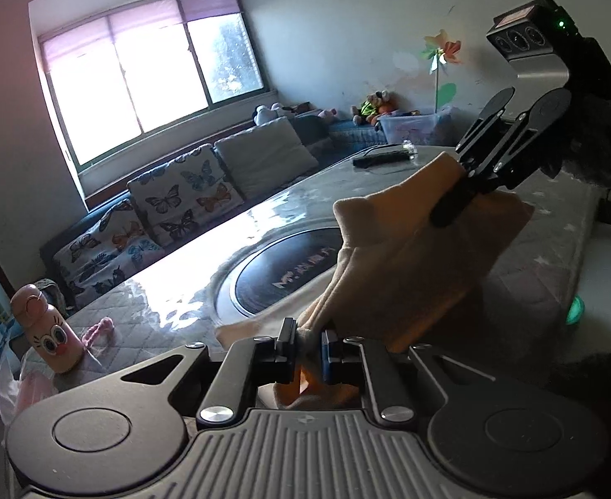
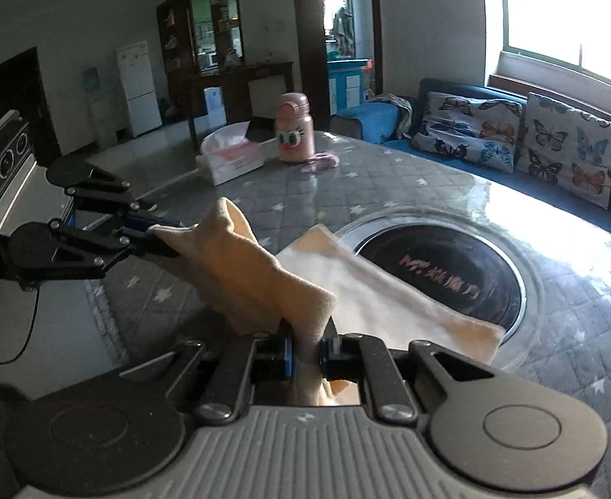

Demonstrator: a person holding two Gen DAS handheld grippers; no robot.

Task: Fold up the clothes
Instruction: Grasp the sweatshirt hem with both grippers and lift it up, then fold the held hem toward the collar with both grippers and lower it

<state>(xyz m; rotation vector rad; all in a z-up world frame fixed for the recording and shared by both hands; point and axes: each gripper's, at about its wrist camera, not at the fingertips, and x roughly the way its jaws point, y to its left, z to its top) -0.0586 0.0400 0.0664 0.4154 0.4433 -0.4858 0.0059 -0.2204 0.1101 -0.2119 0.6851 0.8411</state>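
A soft, matt peach cloth [image 2: 264,274] hangs over the quilted grey table cover [image 2: 409,183] and its glossy black round inset [image 2: 463,274].

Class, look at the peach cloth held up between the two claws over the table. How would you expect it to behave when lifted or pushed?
The cloth is probably floppy: it sags and creases between the left claw and right claw. It seems light, since small pinches at its edge hold it up. Its fuzzy surface suggests it would drag and bunch rather than slide on the table.

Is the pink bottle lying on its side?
No. In the right wrist view the pink bottle stands upright on the quilted table, cap up, face print toward the camera.
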